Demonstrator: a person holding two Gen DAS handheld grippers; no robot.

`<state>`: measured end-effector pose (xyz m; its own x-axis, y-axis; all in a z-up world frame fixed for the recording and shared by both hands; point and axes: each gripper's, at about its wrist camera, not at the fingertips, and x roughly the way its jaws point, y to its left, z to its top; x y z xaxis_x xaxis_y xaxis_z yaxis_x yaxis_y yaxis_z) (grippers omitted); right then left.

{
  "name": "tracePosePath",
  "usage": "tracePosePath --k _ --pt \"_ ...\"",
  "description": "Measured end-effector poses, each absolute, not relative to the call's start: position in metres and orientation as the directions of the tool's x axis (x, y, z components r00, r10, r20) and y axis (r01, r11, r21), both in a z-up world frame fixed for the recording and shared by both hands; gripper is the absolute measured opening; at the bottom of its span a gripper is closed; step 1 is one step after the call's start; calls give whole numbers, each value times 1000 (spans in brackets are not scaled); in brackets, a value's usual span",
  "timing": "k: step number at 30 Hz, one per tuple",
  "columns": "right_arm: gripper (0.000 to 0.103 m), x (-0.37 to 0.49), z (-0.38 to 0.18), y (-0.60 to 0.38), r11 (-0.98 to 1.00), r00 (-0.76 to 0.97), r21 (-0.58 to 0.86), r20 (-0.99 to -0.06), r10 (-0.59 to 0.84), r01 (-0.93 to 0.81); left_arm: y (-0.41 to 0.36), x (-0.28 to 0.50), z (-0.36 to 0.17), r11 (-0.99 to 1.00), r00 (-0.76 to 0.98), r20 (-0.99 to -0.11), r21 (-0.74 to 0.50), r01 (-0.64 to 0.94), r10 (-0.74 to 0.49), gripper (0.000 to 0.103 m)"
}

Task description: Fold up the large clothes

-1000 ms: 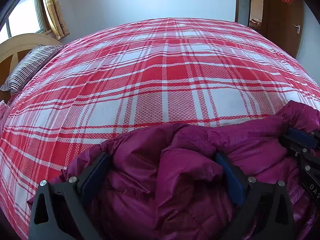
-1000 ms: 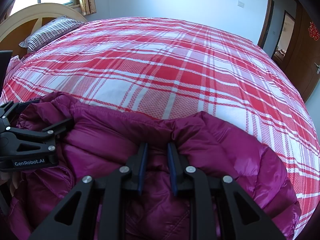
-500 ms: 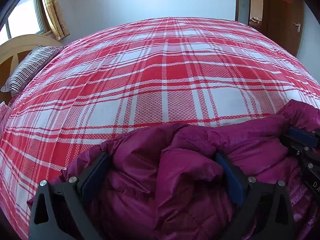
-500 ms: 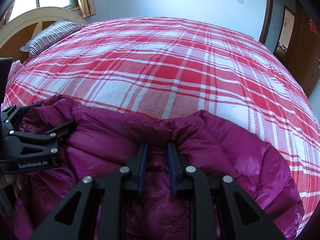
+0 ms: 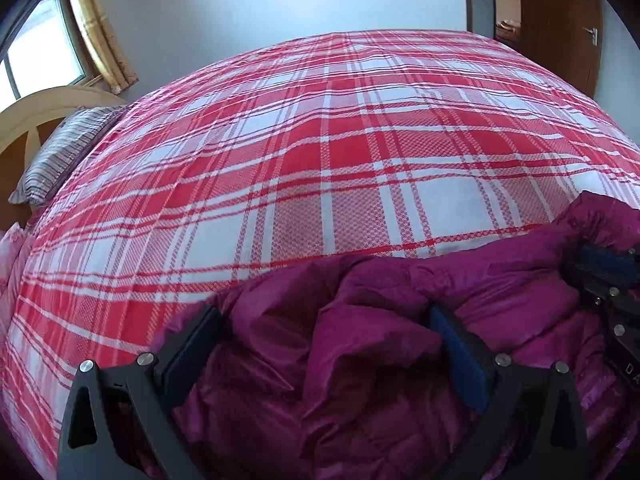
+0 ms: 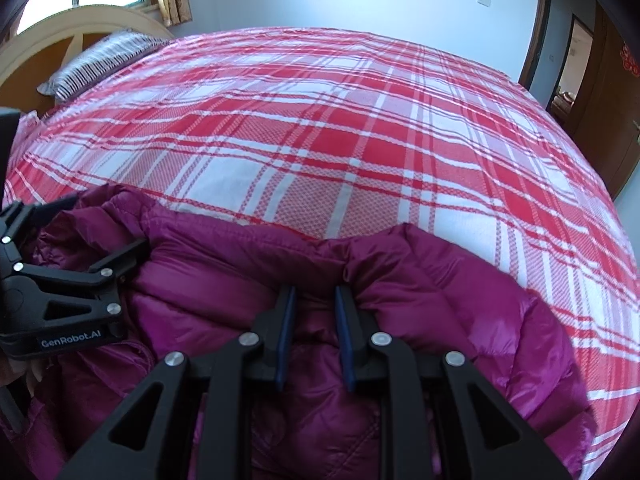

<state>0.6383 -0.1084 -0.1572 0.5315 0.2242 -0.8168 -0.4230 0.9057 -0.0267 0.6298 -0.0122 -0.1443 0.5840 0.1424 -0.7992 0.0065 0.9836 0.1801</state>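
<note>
Nearby, a striped pillow [image 6: 100,60] lies beyond the purple jacket [image 6: 420,300]

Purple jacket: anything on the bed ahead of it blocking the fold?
Nothing visible. The purple jacket sits at the near edge, and the plaid bedspread beyond it shows nothing on it. The striped pillow lies far off by the headboard.

I find both views evenly lit by cool daylight entering at the window [image 5: 38,56] near ten o'clock, where the pane is blown out white. Shadows are soft. Fisheye distortion bulges the bedspread [image 6: 320,132]; corners are vignetted black. Slight motion blur throughout; sheen on the jacket [image 6: 460,300].
</note>
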Motion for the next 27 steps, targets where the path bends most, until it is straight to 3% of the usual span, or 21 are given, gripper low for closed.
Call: tracePosePath --k 2,3,5,6,10,17,24,27 --pt "31 636 -146 -113 905 530 -20 -816 231 -425 -6 618 -118 992 622 -778 125 14 89 102" --pt "49 632 -137 -123 913 531 42 -802 273 -406 1 603 -100 996 662 -748 84 30 43 102" --pt "73 614 -115 -147 908 559 146 -746 362 -393 16 567 -73 996 714 -700 70 45 17 102" --pt "77 600 -105 -157 909 589 145 -719 368 -391 23 550 -66 996 725 -689 74 57 9 102" --pt "77 529 -81 -208 898 602 129 -700 383 -421 60 447 -60 992 745 -667 71 105 -31 102" --pt "77 402 -102 -285 917 529 200 -765 366 -345 97 269 -115 988 642 -752 -86 126 -147 102" --pt "78 284 -129 -330 938 455 208 -832 318 -276 95 178 -142 971 580 -779 -188 145 -237 102" --pt "78 245 -133 -348 944 416 210 -857 302 -254 91 160 -142 972 584 -777 -173 162 -236 102"
